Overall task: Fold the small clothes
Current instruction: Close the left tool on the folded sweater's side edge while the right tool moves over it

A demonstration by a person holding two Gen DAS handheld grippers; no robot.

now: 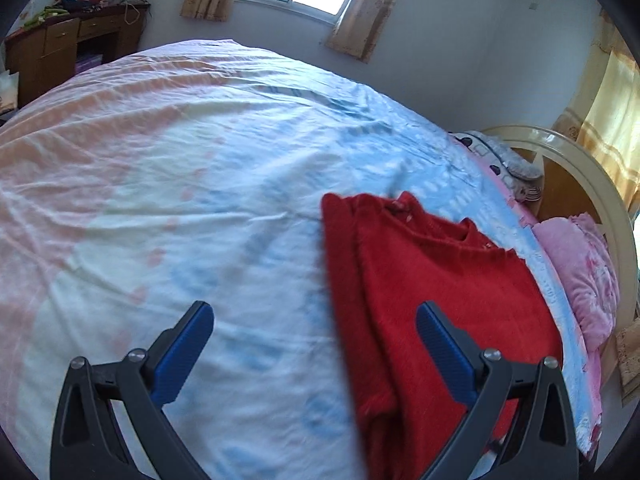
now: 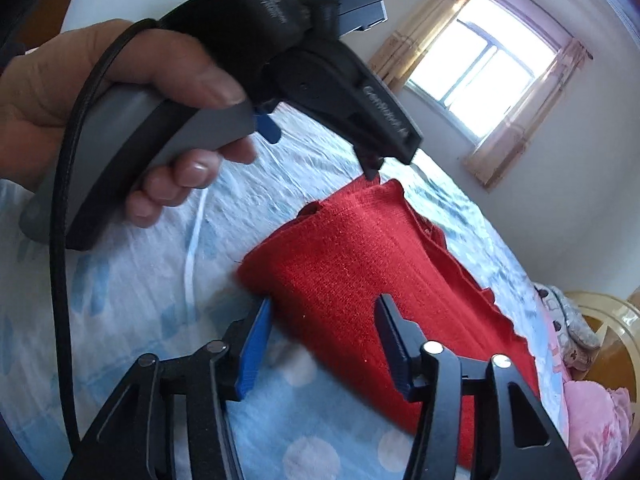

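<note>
Right wrist view: sweater (image 2: 360, 264) — red, part-folded, flat on bedsheet (image 2: 132, 280). Right gripper (image 2: 322, 338) jaws apart, straddling near corner, nothing pinched. Left gripper (image 1: 314, 354) open over left edge, empty. Risks — pinching sheet along with knit; one-layer grab dragging fold undone.

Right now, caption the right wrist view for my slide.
Right gripper open beside folded red sweater on bed; left gripper above its far edge.
</note>
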